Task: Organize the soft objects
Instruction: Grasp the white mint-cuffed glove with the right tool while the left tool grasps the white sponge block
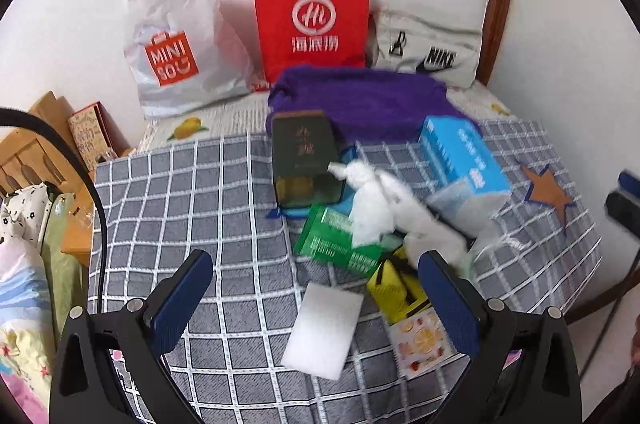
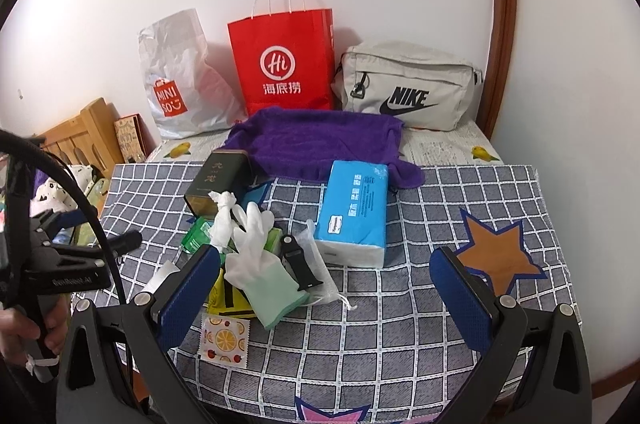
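While both claws hang wide open and hold nothing, the rubber glove (image 2: 264, 264) lies on the checked cloth (image 2: 420, 304) with its long axis running away from the cameras, white fingers toward the wall. It sits just ahead of the right claw (image 2: 326, 298), nearer its left finger. Bare cloth spreads rightward to the edge. The white sponge (image 1: 322, 330) lies between the left claw (image 1: 316, 300) fingers.
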Available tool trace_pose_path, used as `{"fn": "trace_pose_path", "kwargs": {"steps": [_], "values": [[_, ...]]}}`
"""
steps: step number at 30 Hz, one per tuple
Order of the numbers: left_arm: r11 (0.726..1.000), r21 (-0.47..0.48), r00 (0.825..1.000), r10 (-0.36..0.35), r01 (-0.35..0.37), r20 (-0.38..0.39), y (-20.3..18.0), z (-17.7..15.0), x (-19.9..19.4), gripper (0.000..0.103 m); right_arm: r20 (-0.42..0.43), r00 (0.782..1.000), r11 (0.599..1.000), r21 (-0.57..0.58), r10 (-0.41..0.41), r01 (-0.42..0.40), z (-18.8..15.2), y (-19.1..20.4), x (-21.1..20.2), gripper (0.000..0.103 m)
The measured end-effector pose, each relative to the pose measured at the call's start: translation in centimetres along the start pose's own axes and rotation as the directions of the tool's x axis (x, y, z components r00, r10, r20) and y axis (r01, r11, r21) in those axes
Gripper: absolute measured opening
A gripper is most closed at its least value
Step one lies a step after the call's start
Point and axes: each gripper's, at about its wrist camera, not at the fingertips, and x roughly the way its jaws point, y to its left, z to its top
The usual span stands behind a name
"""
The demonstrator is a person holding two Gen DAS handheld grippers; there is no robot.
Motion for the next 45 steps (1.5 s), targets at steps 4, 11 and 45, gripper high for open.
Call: {"fn": "trace_pose_path", "kwargs": {"steps": [4,11,45], "values": [[0.999,0.017,0.998,-0.032,0.033,-0.058,0.1,-1.4,2.2,0.103,-0.017,1.0,1.0,0.001,-0.005,0.005,-0.2,0.0,0.9,0.103],[0.998,0.045,0.988,-0.04,0.047,-0.148,0.1,-4.1,5.5,0.103,-0.06,0.998,1.0,0.001,-0.011,0.012,-0.7,0.0,3.2,0.103],[0.994,-0.072,0.987,-0.095,0.086,-0.128,6.1,-2.2,8.5,0.047,-0.261,0.957,0.984,-0.083,0.13,-0.156,-3.0,7.2,16.7,0.071]]}}
